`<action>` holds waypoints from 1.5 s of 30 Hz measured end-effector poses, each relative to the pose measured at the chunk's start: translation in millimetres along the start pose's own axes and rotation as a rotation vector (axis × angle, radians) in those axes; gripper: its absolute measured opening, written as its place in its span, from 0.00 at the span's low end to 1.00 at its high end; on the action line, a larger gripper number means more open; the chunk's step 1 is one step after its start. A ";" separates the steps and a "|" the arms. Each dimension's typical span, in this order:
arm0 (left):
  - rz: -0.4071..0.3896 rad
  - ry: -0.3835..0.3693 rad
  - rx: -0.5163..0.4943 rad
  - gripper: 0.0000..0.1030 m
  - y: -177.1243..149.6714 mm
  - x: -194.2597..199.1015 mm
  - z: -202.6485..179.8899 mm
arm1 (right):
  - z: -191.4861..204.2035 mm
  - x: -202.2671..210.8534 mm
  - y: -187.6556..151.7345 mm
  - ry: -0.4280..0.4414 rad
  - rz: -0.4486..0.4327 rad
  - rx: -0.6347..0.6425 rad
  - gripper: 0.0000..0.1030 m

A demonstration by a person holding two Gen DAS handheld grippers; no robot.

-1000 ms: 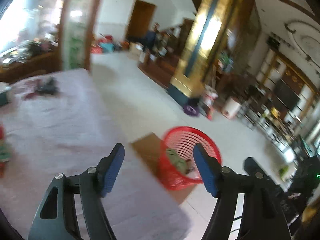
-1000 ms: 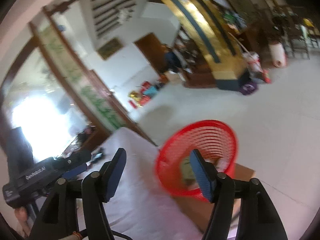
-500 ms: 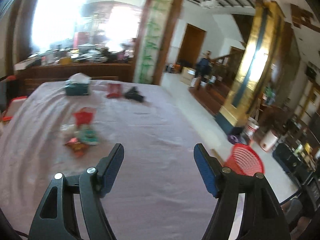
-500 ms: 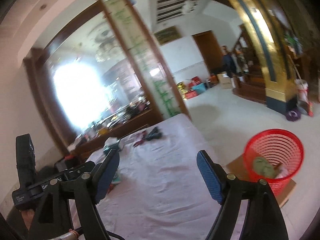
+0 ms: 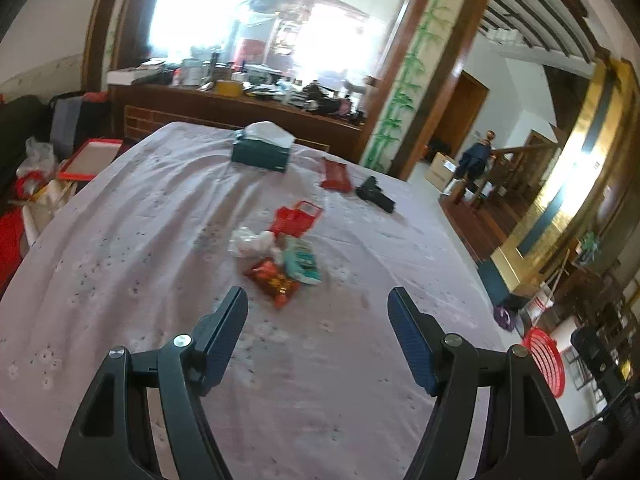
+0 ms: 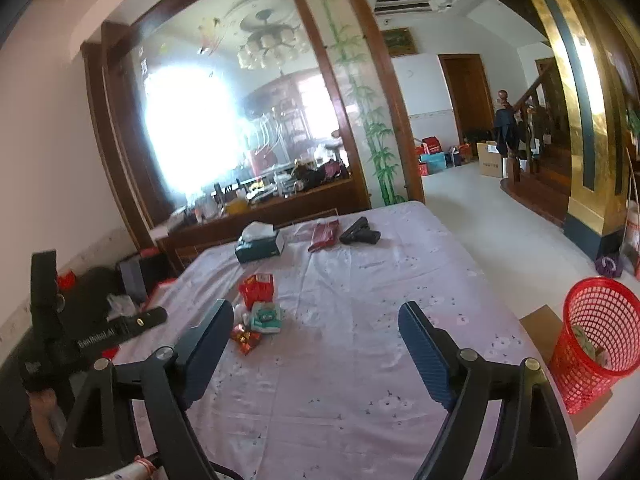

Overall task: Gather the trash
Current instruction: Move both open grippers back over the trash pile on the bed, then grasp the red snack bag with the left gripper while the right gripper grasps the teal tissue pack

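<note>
Nearest the lens, the left gripper (image 5: 318, 320) is seen at the bottom of its own view with its blue pads standing wide apart and nothing between them. The right gripper (image 6: 316, 332) is likewise empty at the bottom of its view, its jaws having just been opening wider.

The step in hand is judged to be the approach to the next piece of trash, with nothing yet grasped. The next move is judged to call for one gripper to be lowered over a single wrapper and closed on its edge, since the pieces are flat, crinkly and crowded together.

Just beyond the pads, at the centre of the left view, a small heap of trash lies on the pale flowered tablecloth (image 5: 120, 280): a shiny red wrapper (image 5: 274, 280) nearest, a teal packet (image 5: 302, 260) touching it, crumpled white paper (image 5: 250, 242) to the left, and a torn red carton (image 5: 296, 218) behind.

Farther up the frame, a tissue box (image 5: 262, 150), a flat red packet (image 5: 335, 174) and a black object (image 5: 374, 194) are seen. The red basket (image 6: 596, 332), with some rubbish already inside, stands on the floor at the right edge of the right view.
</note>
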State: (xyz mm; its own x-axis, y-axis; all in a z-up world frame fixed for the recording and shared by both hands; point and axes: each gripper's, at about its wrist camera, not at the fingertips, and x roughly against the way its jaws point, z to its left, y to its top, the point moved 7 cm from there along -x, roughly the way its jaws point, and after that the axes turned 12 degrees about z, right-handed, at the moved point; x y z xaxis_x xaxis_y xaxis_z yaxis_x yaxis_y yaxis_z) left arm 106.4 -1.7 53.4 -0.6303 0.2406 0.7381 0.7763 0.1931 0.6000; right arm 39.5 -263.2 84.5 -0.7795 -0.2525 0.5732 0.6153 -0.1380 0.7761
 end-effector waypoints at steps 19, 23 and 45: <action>0.182 0.016 0.062 0.69 14.4 -74.0 48.4 | 19.3 -115.0 5.0 0.208 0.204 -0.021 0.86; 0.203 0.025 0.105 0.69 14.2 -84.4 62.8 | 25.9 -148.1 11.3 0.255 0.270 -0.039 0.86; 0.254 0.042 0.141 0.69 22.6 -113.3 86.7 | 73.1 -368.3 -15.7 0.302 0.586 -0.098 0.74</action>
State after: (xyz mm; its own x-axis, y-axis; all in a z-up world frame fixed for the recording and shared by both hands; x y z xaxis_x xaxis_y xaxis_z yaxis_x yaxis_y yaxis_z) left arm 195.5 57.8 -43.4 -0.4131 0.2590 0.8731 0.9000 0.2624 0.3480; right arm 308.4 -98.0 -119.6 -0.2547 -0.5676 0.7829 0.9462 0.0209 0.3230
